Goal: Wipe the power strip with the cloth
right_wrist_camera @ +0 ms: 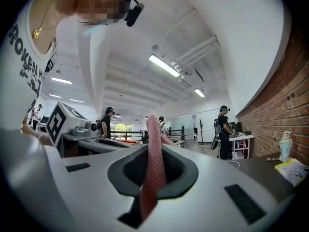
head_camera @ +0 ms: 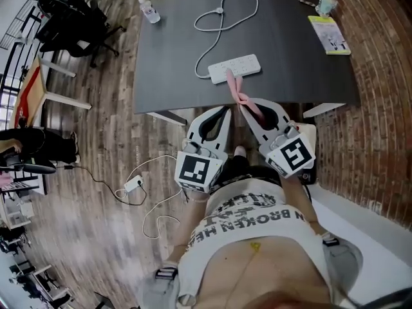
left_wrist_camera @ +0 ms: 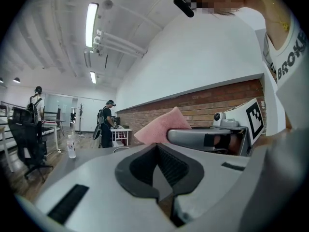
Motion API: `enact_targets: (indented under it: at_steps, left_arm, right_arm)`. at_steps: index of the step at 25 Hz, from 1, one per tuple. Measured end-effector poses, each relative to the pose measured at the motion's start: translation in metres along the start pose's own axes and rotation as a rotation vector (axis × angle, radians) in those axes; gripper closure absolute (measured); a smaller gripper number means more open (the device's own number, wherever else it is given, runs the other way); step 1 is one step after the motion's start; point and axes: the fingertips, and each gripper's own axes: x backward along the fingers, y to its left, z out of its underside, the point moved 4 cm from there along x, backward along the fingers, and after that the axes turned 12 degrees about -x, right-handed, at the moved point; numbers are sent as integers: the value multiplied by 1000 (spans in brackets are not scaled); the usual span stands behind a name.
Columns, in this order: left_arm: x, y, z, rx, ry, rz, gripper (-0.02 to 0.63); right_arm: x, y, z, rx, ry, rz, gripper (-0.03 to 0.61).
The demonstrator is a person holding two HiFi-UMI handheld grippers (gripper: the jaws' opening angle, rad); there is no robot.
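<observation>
The white power strip (head_camera: 235, 67) lies on the dark table (head_camera: 296, 63), its white cable (head_camera: 222, 11) looping toward the far edge. My right gripper (head_camera: 248, 103) is shut on a pink cloth (head_camera: 243, 96), and the cloth's free end reaches toward the strip's near edge. In the right gripper view the cloth (right_wrist_camera: 153, 168) stands as a strip pinched between the jaws of the right gripper (right_wrist_camera: 150, 151). My left gripper (head_camera: 226, 110) sits beside it over the table's near edge, shut and empty. The left gripper view shows the left gripper (left_wrist_camera: 157, 146) with closed jaws, and the cloth (left_wrist_camera: 161, 127) beyond them.
A water bottle (head_camera: 149, 10) stands at the table's far left. A booklet (head_camera: 329, 34) and a small figurine (head_camera: 327, 2) lie at the far right. A white adapter (head_camera: 133, 184) with cable lies on the wood floor. A brick wall (head_camera: 380, 108) runs along the right.
</observation>
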Motion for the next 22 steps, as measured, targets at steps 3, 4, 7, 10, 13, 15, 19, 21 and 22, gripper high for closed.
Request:
enact_targets:
  at_steps: [3, 4, 7, 10, 13, 15, 19, 21, 22]
  left_arm:
    - [-14, 17, 3, 6, 4, 1, 606]
    - [-19, 23, 4, 8, 2, 3, 606]
    - [-38, 40, 5, 10, -9, 18, 606]
    - [-59, 58, 8, 12, -18, 41, 606]
    - [-80, 80, 8, 3, -27, 64, 606]
    - [-94, 97, 9, -4, -34, 78, 606]
    - [-116, 131, 19, -2, -32, 109, 606]
    - [-125, 147, 25, -5, -28, 127, 606]
    - [-130, 154, 27, -4, -28, 136, 606]
  right_arm:
    - [-15, -13, -3, -1, 7, 18, 561]
    - [-20, -18, -3, 2, 11, 23, 561]
    - [-37, -33, -4, 19, 13, 31, 561]
    - [-56, -50, -5, 9, 19, 51, 561]
    - [-79, -66, -7, 16, 27, 56, 561]
    - [-97, -77, -8, 14, 25, 62, 561]
    - [-132, -98, -5, 28, 36, 87, 561]
    - [-146, -106, -2, 28, 42, 99, 561]
    - [-153, -110, 0, 26, 43, 107, 561]
